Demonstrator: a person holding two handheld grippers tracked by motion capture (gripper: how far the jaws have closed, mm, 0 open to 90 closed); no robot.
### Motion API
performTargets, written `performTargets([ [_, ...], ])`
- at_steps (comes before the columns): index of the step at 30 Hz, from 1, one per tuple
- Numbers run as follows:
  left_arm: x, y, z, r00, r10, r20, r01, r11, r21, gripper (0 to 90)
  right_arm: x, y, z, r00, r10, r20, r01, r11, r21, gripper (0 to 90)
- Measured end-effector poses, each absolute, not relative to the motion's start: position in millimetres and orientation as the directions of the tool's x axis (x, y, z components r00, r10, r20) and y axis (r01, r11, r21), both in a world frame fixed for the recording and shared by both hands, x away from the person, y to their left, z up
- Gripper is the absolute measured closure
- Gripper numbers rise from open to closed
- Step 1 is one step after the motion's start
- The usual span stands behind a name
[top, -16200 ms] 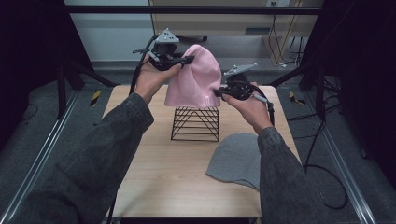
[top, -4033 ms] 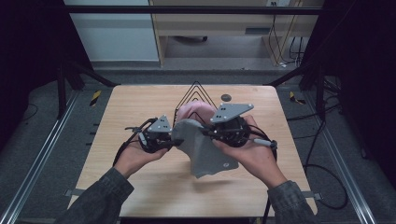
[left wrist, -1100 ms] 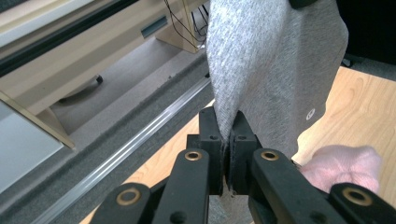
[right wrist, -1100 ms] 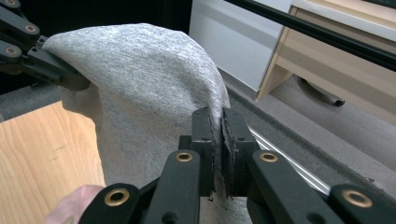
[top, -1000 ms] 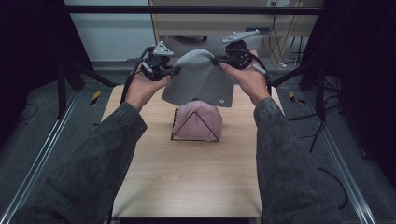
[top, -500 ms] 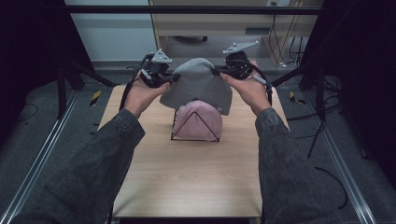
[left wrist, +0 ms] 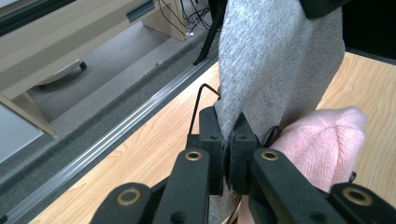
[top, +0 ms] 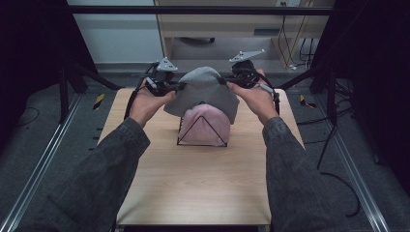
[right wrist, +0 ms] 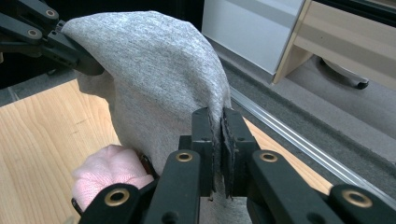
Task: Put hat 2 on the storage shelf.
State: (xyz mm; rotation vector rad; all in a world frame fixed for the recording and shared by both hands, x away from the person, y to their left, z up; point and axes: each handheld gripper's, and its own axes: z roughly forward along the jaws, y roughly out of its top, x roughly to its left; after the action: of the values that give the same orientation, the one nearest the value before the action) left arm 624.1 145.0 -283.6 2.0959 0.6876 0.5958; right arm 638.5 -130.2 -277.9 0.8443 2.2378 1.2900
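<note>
Up in the middle of the high view, a grey beanie (top: 205, 94) hangs stretched between the two tools, above and just behind a pink beanie (top: 205, 123) that sits over a black wire rack (top: 200, 130) on the wooden surface (top: 193, 183). The left gripper (top: 180, 86), at centre left of that frame, has its fingers (left wrist: 212, 135) clenched on the grey fabric's left edge; in the left gripper view the cloth rises straight up out of the pinch at centre frame, with the pink beanie just to the lower right of it and a bent end of the wire rack poking up to the left. The right gripper (top: 223, 77), upper centre right in the high view, grips the opposite edge, its fingers (right wrist: 203, 130) closed tight on the knit at the middle of the right gripper view, the fabric doming up and away toward the upper left, where the other tool's black fingers bite into it. Both hands sit at the far end of the surface, grey sleeves (top: 116, 164) running up from the bottom corners.
</note>
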Motion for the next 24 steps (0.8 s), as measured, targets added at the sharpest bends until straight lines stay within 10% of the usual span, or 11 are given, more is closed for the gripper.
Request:
performTargets([
  [24, 628, 148, -332, 0.735, 0.668, 0.114, 0.336, -0.505, 0.795, 86.8, 637, -123, -329, -0.712, 0.701, -0.045, 0.361, 0.420, 0.833, 85.0],
])
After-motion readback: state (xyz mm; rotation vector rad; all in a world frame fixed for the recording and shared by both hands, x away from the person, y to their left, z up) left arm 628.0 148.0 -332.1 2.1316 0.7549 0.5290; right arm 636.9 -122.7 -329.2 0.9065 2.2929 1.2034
